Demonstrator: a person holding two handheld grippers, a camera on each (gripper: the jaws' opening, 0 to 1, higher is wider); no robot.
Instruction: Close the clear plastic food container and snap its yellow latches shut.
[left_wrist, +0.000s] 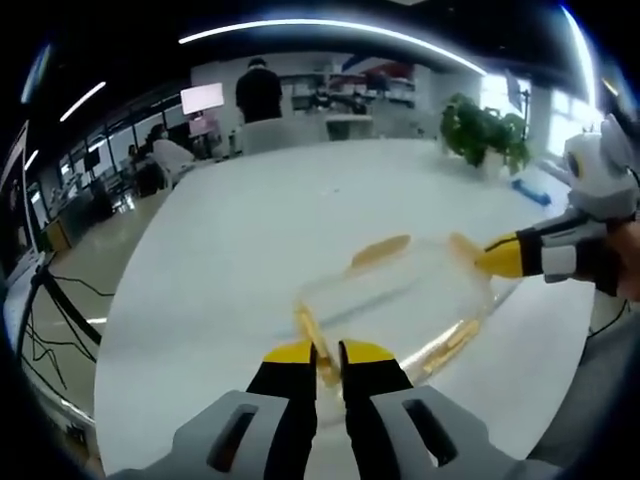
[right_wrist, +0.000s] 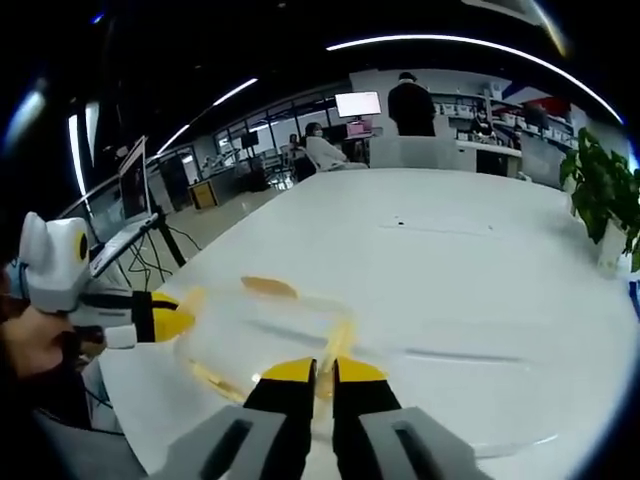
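A clear plastic food container (left_wrist: 400, 290) with its lid on lies on the white table (left_wrist: 260, 220). Yellow latches sit around its rim; one (left_wrist: 380, 250) is at the far side. My left gripper (left_wrist: 327, 352) is at the container's near end, jaws shut on a yellow latch (left_wrist: 308, 328). My right gripper (left_wrist: 492, 260) comes in from the right, its tip at another latch (left_wrist: 462, 243). In the right gripper view the container (right_wrist: 265, 320) lies ahead; my right gripper (right_wrist: 325, 372) is shut on a latch (right_wrist: 340, 340), and the left gripper (right_wrist: 175, 315) touches the left end.
A potted plant (left_wrist: 485, 135) stands at the table's far right, seen too in the right gripper view (right_wrist: 605, 185). Beyond the table's far edge are people (left_wrist: 258, 92) and desks. An open laptop (right_wrist: 125, 210) stands off the table's left side. The table edge runs close behind the container.
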